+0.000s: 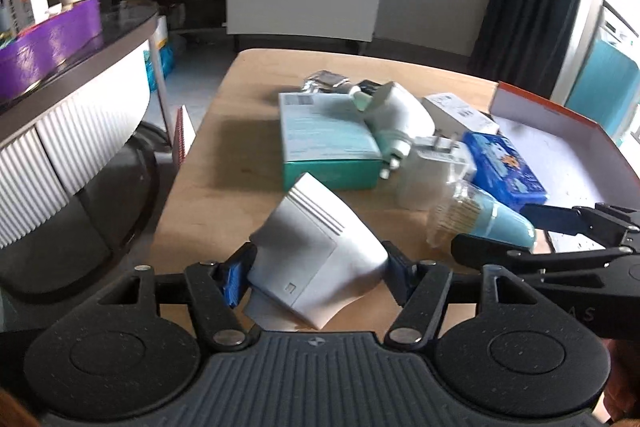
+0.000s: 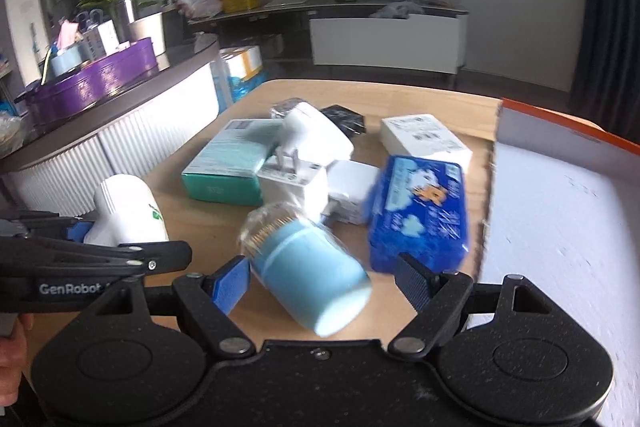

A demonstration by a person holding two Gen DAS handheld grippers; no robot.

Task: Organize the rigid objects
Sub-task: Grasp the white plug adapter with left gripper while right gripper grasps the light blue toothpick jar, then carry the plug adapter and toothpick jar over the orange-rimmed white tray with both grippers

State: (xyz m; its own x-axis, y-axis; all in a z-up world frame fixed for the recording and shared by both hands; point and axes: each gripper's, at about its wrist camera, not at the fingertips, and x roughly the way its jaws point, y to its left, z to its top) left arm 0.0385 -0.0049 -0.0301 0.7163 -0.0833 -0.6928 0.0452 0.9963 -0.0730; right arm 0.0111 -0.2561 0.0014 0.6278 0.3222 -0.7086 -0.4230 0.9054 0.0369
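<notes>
- The left gripper [image 1: 318,277] has its pads pressed against both sides of a white ribbed device [image 1: 316,251], at the near edge of the wooden worktop [image 1: 224,167]
- The right gripper [image 2: 320,283] stands with jaws apart around a light-blue toothpick jar [image 2: 312,275] lying on its side; neither pad clearly touches it
- Just beyond lie a blue packet [image 2: 420,211], a teal box [image 2: 228,167] and white plug adapters [image 2: 296,183]
- An orange-rimmed box lid [image 2: 560,227] sits to the right

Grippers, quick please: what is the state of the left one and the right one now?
Left gripper: closed on the white box.
Right gripper: open, with the blue container between its fingers, not gripped.
</notes>
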